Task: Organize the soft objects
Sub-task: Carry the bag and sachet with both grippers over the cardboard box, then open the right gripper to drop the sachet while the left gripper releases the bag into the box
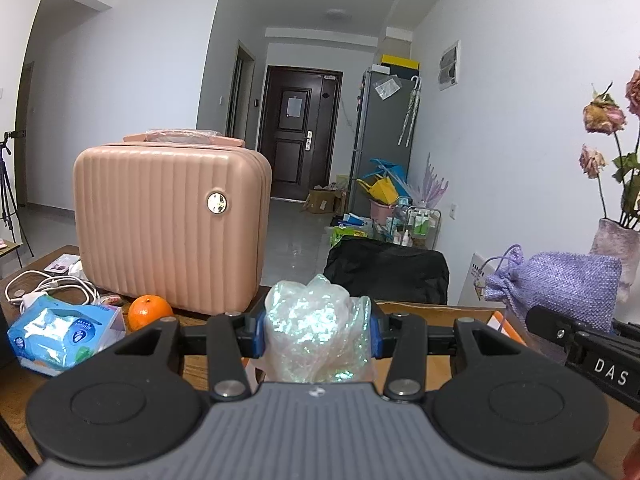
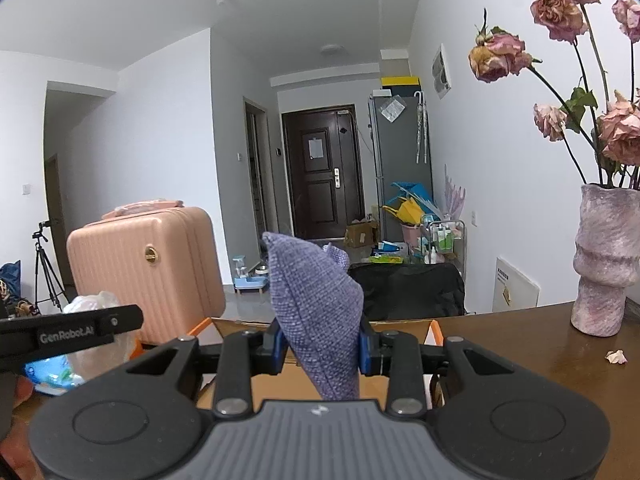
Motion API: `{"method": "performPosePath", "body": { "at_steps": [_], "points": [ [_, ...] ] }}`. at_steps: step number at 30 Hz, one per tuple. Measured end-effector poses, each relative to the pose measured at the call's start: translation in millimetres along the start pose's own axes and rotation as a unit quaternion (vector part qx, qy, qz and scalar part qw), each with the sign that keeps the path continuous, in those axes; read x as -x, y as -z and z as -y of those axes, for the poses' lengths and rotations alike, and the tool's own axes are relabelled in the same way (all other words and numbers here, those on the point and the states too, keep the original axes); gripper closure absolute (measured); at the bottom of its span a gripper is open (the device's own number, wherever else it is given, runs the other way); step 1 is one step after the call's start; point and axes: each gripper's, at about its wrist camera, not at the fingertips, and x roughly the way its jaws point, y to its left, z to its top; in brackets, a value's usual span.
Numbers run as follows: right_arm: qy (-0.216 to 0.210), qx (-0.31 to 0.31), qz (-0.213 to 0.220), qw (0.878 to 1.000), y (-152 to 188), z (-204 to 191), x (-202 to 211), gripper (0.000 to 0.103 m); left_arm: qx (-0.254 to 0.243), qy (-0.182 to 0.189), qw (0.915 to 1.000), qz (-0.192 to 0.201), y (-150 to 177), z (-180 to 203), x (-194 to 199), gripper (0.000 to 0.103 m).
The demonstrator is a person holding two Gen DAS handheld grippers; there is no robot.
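Observation:
My left gripper [image 1: 318,334] is shut on a crumpled iridescent plastic bag [image 1: 318,328], held above the wooden table. My right gripper [image 2: 322,348] is shut on a purple woven drawstring pouch [image 2: 316,312], held upright above an open cardboard box [image 2: 400,326]. The pouch also shows in the left wrist view [image 1: 560,284], at the right, with the right gripper's body below it. The plastic bag also shows in the right wrist view [image 2: 94,304], at the left, behind the left gripper's body.
A pink ribbed suitcase [image 1: 168,224] stands on the table at the left. An orange [image 1: 148,312], a blue tissue pack [image 1: 64,336] and white cables [image 1: 52,286] lie in front of it. A vase [image 2: 604,260] of dried roses stands at the right. A black bag [image 1: 386,272] sits beyond the table.

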Motion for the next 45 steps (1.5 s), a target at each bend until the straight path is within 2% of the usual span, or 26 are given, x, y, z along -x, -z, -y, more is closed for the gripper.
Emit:
{"method": "performPosePath", "body": {
  "at_steps": [10, 21, 31, 41, 43, 45],
  "points": [
    [0.011, 0.004, -0.029, 1.0, -2, 7, -39, 0.071, -0.007, -0.009, 0.9996, -0.026, -2, -1, -35, 0.058],
    [0.018, 0.003, -0.068, 0.997, 13, 12, -68, 0.071, -0.025, -0.027, 0.9972, -0.065, 6, 2, -68, 0.058],
    [0.03, 0.002, -0.112, 0.993, 32, 15, -92, 0.071, -0.04, -0.036, 0.9942, -0.093, 20, 4, -86, 0.058],
    [0.03, 0.003, -0.121, 0.992, 42, 14, -99, 0.07, -0.047, -0.039, 0.9921, -0.109, 31, 4, -94, 0.058],
    [0.03, 0.005, -0.12, 0.992, 42, 14, -98, 0.069, -0.049, -0.041, 0.992, -0.109, 31, 5, -94, 0.057],
    [0.034, 0.007, -0.121, 0.992, 41, 14, -98, 0.066, -0.05, -0.045, 0.9921, -0.106, 30, 5, -93, 0.05]
  ]
}}
